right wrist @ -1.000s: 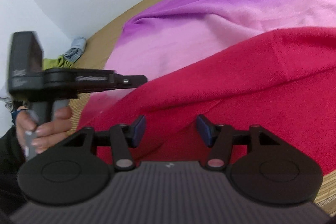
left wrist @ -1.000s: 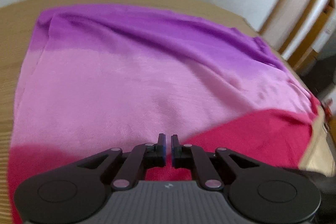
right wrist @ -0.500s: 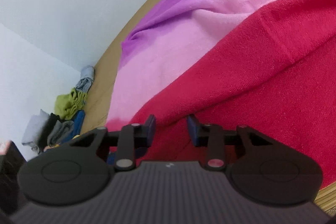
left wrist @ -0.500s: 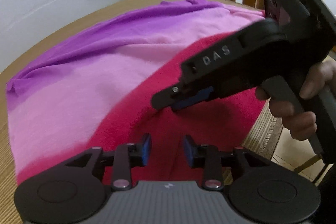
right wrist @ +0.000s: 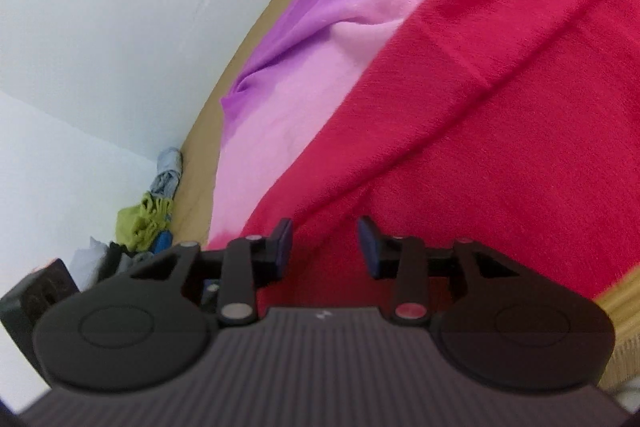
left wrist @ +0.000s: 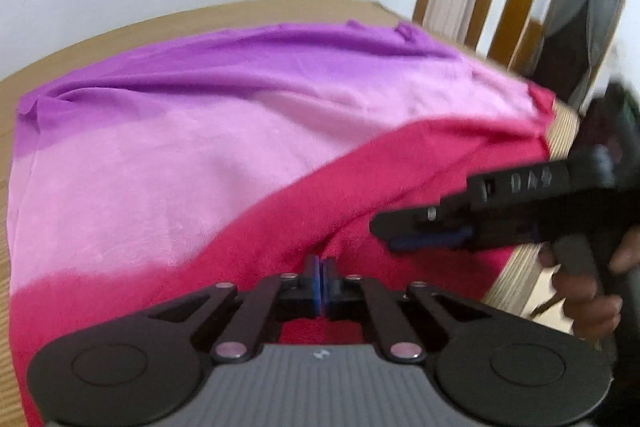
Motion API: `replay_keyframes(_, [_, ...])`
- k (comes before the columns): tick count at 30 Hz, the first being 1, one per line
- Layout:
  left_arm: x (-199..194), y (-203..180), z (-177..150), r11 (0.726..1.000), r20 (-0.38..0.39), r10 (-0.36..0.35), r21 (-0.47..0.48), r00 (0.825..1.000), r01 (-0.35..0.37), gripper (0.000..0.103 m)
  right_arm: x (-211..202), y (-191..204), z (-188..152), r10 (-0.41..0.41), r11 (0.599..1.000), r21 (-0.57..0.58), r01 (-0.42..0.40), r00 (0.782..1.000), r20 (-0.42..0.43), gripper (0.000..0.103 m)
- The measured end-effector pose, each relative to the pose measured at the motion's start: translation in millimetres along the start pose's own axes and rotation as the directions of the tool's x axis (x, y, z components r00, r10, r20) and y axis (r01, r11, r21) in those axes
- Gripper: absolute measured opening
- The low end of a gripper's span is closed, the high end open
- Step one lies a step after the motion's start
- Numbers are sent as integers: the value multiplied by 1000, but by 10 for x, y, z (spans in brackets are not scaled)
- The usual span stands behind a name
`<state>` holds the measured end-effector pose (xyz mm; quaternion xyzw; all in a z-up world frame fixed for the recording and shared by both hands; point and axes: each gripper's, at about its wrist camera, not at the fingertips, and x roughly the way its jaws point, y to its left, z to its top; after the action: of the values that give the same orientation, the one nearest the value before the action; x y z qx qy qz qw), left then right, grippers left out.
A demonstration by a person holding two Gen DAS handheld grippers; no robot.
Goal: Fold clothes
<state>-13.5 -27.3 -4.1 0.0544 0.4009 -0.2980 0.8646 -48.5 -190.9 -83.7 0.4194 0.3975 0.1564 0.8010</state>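
The striped cloth (left wrist: 168, 163), banded purple, pink and red, lies spread over the worktop (left wrist: 520, 275), its red edge nearest both tools, likely so 1 fold can start there. The left tool (left wrist: 320, 281) has its jaws pressed together at a raised red ridge; whether fabric is caught I cannot tell. The right tool (right wrist: 324, 243) hovers over the red band, jaws opening, nothing between them.

Purple-pink-red fleece blanket (left wrist: 192, 163): spread on wooden counter (left wrist: 120, 31). Crumpled green-and-grey clothes pile (right wrist: 148, 215): beyond counter's left end, against white wall (right wrist: 100, 27).
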Motion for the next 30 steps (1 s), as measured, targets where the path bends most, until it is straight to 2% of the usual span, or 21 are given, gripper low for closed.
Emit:
replay_keyframes(4, [-178,20,67,998,38,-52,-42,998,53,1,17,27,-16,19,1000,13,-19,1000,13,53])
replay_keyframes(11, [-290,-46,28,997,36,-60,-40,998,61,1,64,-41,74,81,990,110,-87,995,59,54])
replay_keyframes(13, [-283,-42,-4,997,25,-57,-49,998,58,1,56,-18,72,63,995,76,-69,995,77,53])
replay_keyframes(15, [-273,-44,-39,997,19,-57,-58,998,58,1,78,57,65,24,1000,-10,-23,996,83,48])
replay_keyframes(17, [-266,-35,-66,997,12,-49,-60,999,50,1,127,133,59,1,996,-87,5,998,67,19])
replay_keyframes(18, [-262,-27,-74,997,10,-44,-65,999,44,1,149,164,55,-6,993,-119,12,998,58,17])
replay_keyframes(20, [-253,-4,-75,997,11,-11,-73,1000,12,2,180,235,37,-39,983,-178,49,997,62,5])
replay_keyframes(24, [-211,113,-77,993,2,68,-98,998,-68,2,133,352,6,-107,958,-257,125,991,83,3])
replay_keyframes(28, [-160,344,-147,978,-39,150,-143,988,-154,3,-173,516,-116,-115,917,-377,133,991,70,3])
replay_keyframes(30, [-149,438,-206,969,-65,189,-148,980,-197,5,-329,606,-242,-111,903,-413,116,993,38,3])
